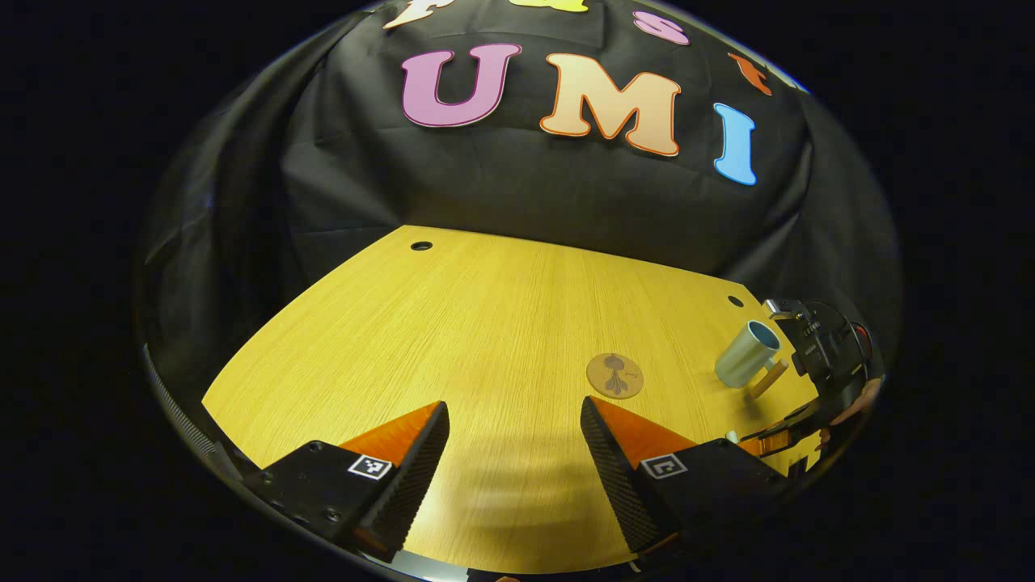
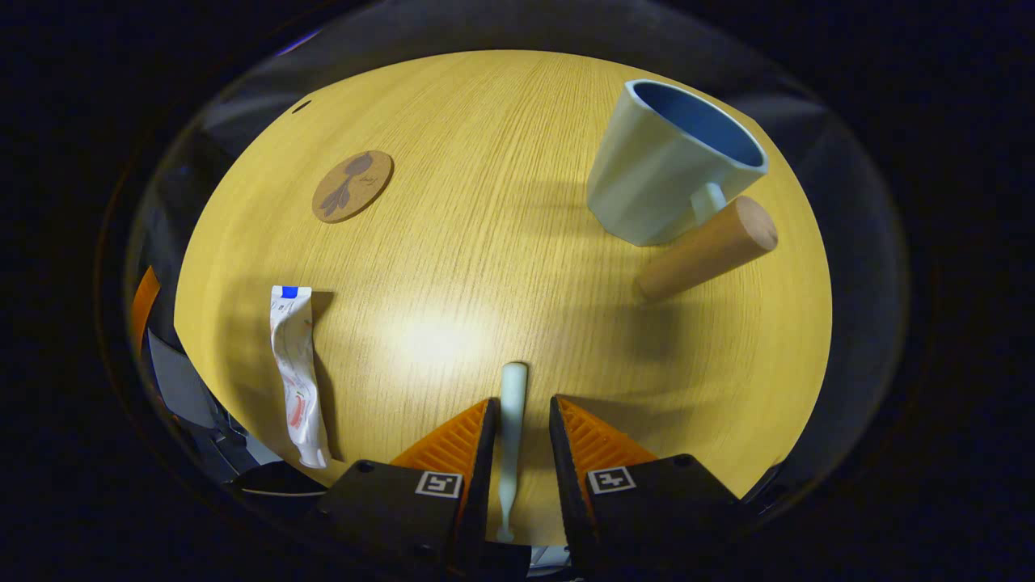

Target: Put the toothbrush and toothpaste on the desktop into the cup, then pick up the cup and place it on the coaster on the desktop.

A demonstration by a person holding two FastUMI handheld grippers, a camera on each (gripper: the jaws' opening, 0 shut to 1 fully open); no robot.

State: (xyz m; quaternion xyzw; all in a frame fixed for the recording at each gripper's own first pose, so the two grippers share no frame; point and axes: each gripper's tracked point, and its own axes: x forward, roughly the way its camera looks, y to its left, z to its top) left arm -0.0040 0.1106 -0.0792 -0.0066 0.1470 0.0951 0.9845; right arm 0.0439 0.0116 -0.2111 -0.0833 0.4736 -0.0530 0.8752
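Note:
A pale toothbrush (image 2: 513, 420) lies on the wooden desktop (image 2: 485, 267). My right gripper (image 2: 520, 408) straddles its handle, jaws narrow with a slim gap on each side. The white toothpaste tube (image 2: 297, 376) lies to its left. The light blue cup (image 2: 671, 170) with a round wooden handle (image 2: 707, 246) stands upright, far right. A round brown coaster (image 2: 352, 186) sits at the far left. In the left gripper view my left gripper (image 1: 513, 428) hangs open above bare desktop, the coaster (image 1: 614, 376) just beyond its right finger and the cup (image 1: 745, 356) farther right.
The right gripper (image 1: 764, 440) and the hand holding it show at the desktop's right edge, near the cup. Small cable holes (image 1: 420, 245) (image 1: 734, 301) mark the desktop's back corners. The black cloth wall rises right behind the desktop's far edge.

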